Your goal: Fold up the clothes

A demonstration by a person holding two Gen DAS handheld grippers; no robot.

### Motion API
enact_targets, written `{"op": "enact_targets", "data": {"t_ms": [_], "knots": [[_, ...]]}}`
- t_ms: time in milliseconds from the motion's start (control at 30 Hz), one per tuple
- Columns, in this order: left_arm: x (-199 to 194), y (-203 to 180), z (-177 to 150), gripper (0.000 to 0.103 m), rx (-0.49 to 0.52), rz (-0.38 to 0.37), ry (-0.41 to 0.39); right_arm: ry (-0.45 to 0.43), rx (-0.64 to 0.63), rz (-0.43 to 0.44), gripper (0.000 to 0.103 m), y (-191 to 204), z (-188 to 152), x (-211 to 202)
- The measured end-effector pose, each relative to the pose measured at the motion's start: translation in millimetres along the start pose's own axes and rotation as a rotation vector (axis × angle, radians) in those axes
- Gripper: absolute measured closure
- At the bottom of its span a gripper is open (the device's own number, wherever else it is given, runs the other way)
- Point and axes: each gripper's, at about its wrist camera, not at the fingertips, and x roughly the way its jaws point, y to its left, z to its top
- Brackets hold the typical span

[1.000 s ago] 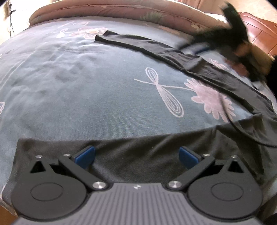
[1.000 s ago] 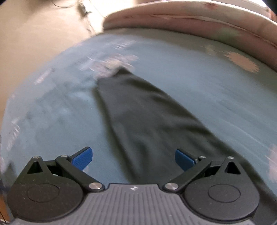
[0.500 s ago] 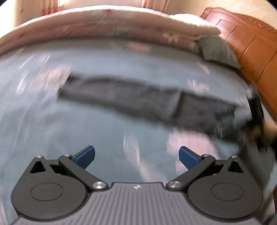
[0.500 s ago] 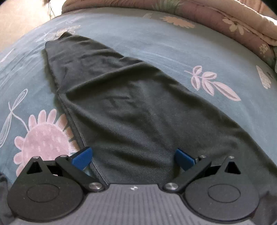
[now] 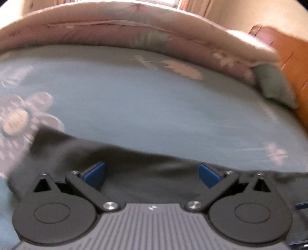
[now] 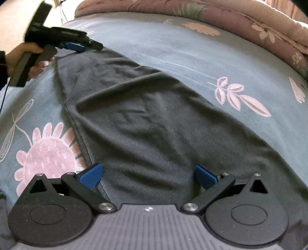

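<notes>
Dark grey knit garment (image 6: 154, 123), soft w/ a stitched seam along its left edge, lies flat as a long tapering strip across the blue floral bedsheet (image 6: 192, 52); pink quilt (image 6: 231, 17) bunched at far side. Right gripper (image 6: 147, 176) hovers over garment's near end, blue pads wide apart, nothing held. Left gripper (image 5: 152, 175), also spread & empty, sits at the far narrow end.

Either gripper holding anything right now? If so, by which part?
Nothing held. Left gripper and right gripper are both open over the dark garment, left at its far end.
</notes>
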Motion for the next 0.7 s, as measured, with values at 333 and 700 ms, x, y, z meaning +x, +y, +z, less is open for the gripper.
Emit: {"op": "enact_targets", "data": {"t_ms": [333,700], "knots": [[-9.8,21.3,26.6,0.001,0.001,0.084,0.038,-0.028,-0.009,0.015,0.000,-2.3,-2.4,-0.1],[-45.5,60.8,-6.5,0.001,-0.070,0.064,0.027,-0.033,-0.012,0.013,0.000,-1.8,-1.6,0.1]]}}
